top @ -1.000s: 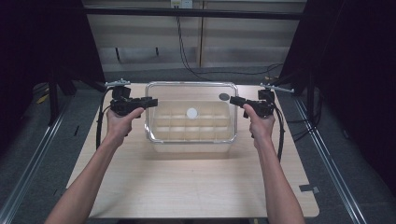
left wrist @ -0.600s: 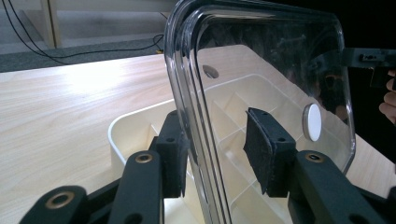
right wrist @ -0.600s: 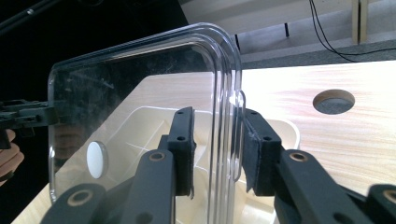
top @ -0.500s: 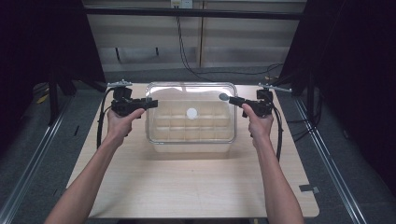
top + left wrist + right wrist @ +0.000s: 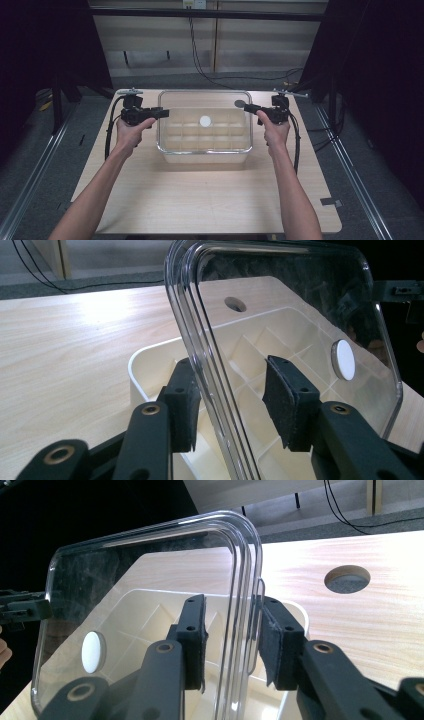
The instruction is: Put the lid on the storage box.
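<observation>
The box (image 5: pixel 205 150) sits on the table (image 5: pixel 200 200), toward its far side. The lid (image 5: pixel 205 122) is above the box, between the two grippers. The left gripper (image 5: pixel 161 114) is at the lid's left edge and the right gripper (image 5: pixel 248 107) at its right edge. A hole (image 5: pixel 240 103) in the table lies behind the box, near the right gripper.

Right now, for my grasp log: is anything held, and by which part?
Nothing is clamped: the left gripper and right gripper straddle the end rims of the clear lid, pads off it, jaws having just been opening.
</observation>
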A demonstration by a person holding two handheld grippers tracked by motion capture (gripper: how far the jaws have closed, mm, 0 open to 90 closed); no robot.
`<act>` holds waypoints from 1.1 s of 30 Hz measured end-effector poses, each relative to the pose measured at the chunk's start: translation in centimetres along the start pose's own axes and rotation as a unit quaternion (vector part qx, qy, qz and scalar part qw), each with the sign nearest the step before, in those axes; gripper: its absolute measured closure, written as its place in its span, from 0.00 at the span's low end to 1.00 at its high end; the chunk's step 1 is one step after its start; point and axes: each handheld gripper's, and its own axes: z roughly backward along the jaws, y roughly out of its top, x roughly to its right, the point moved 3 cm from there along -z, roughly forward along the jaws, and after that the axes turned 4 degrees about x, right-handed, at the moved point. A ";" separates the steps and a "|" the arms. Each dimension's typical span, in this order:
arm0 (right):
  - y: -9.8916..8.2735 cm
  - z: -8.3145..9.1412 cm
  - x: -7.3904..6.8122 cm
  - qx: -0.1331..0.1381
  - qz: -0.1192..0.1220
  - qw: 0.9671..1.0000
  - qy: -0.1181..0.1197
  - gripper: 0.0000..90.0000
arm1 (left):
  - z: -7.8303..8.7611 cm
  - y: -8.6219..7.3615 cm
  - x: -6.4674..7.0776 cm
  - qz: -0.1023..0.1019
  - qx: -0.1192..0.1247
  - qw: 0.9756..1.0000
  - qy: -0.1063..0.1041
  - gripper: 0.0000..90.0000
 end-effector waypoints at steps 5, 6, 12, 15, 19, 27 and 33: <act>-0.3 -0.5 0.3 -0.003 -0.005 1.000 -0.004 0.72 | -0.4 -0.4 -0.2 -0.003 -0.011 1.000 0.001 0.61; -0.4 -0.8 0.4 -0.002 -0.009 1.000 -0.009 0.71 | -0.4 -0.5 -0.3 -0.001 -0.011 1.000 0.002 0.61; -0.9 -1.5 0.8 -0.008 -0.013 1.000 -0.022 0.69 | -1.1 -1.1 -0.8 0.005 -0.025 1.000 0.014 0.60; -1.2 -2.0 1.0 -0.015 -0.013 0.999 -0.033 0.67 | -1.4 -1.6 -1.1 0.011 -0.032 0.999 0.012 0.59; -1.7 -2.6 1.3 -0.024 -0.018 0.999 -0.043 0.64 | -1.7 -2.1 -1.5 0.024 -0.035 0.999 0.008 0.59; -2.4 -3.5 1.9 -0.039 -0.023 0.997 -0.057 0.60 | -2.6 -2.7 -2.1 0.039 -0.045 0.998 0.014 0.56; -2.8 -3.9 1.8 -0.048 -0.007 0.996 -0.071 0.55 | -2.8 -2.8 -2.2 0.037 -0.055 0.998 0.013 0.55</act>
